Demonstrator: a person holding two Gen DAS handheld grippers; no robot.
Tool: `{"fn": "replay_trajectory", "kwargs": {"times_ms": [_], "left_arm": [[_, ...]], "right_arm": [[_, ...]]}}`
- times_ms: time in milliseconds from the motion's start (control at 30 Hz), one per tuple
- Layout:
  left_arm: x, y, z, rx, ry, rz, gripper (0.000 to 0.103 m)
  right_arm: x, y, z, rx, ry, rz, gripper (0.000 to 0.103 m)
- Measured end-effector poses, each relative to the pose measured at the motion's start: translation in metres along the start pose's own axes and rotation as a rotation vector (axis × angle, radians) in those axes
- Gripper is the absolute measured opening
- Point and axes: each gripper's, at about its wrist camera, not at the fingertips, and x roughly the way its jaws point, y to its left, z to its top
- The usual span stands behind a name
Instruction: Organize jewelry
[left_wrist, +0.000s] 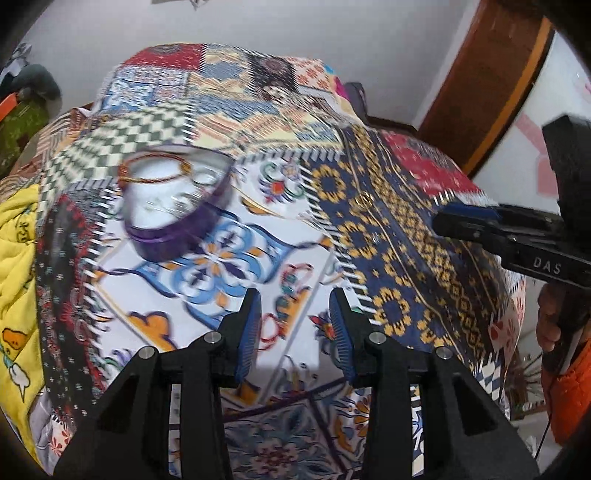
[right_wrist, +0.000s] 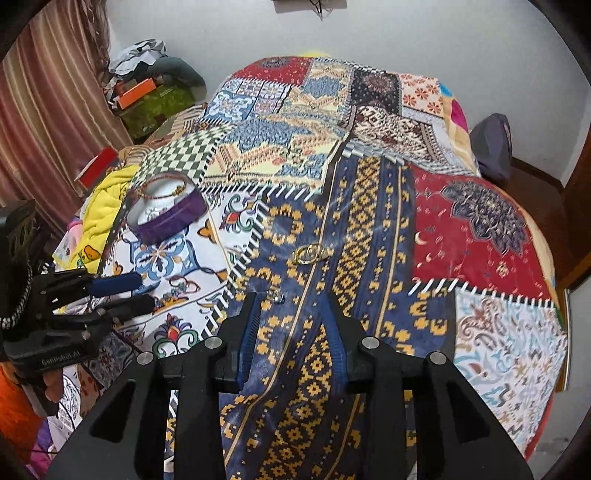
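Both sets of blue-padded jaws stand wide apart and hold nothing: the right gripper hangs over the navy and gold stripe of the patchwork quilt on the bed, and the left gripper hangs over a white floral patch. Just ahead of the right gripper a gold ring lies on the navy stripe. Further left sits a round purple jewelry box with a beaded bangle resting on its white lining.

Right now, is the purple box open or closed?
Open. The purple box has no lid on; its white inside shows, with a red-gold bangle resting on top.
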Motion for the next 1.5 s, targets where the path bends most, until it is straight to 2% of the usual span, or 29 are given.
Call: {"fn": "replay_trajectory", "kwargs": {"times_ms": [100, 167, 400, 500, 567, 667, 833, 900, 933, 1267, 1500], "left_arm": [[0.011, -0.005, -0.002, 0.028, 0.018, 0.029, 0.034], [0.016, -0.004, -0.003, 0.028, 0.023, 0.046, 0.026], [0.027, -0.001, -0.008, 0.016, 0.018, 0.046, 0.023], [0.028, 0.002, -0.008, 0.015, 0.015, 0.046, 0.015], [0.029, 0.006, -0.007, -0.007, 0.011, 0.045, 0.005], [0.03, 0.012, -0.008, -0.048, 0.0, 0.021, 0.005], [0.028, 0.002, -0.01, -0.022, -0.022, 0.075, 0.005], [0.028, 0.003, -0.009, -0.029, -0.021, 0.072, 0.005], [0.027, 0.005, -0.009, -0.038, -0.02, 0.065, 0.005], [0.016, 0.006, -0.004, -0.06, -0.04, 0.058, 0.005], [-0.015, 0.006, 0.01, -0.051, -0.123, 0.071, 0.005]], "right_arm": [[0.007, 0.002, -0.003, -0.004, 0.013, 0.012, 0.031], [0.013, 0.003, -0.005, -0.006, 0.025, 0.018, 0.031], [0.041, 0.002, -0.007, 0.017, 0.069, 0.047, 0.031], [0.049, 0.005, -0.006, 0.007, 0.082, 0.05, 0.031], [0.053, 0.006, -0.004, -0.002, 0.092, 0.047, 0.031], [0.06, 0.008, -0.003, -0.018, 0.107, 0.03, 0.031], [0.063, 0.014, -0.001, -0.05, 0.1, -0.003, 0.028], [0.062, 0.016, -0.003, -0.054, 0.099, -0.004, 0.01], [0.062, 0.015, -0.004, -0.053, 0.1, -0.005, 0.009], [0.052, 0.019, -0.001, -0.059, 0.08, -0.004, 0.009], [0.022, 0.027, 0.011, -0.064, 0.005, 0.019, 0.009]]}}
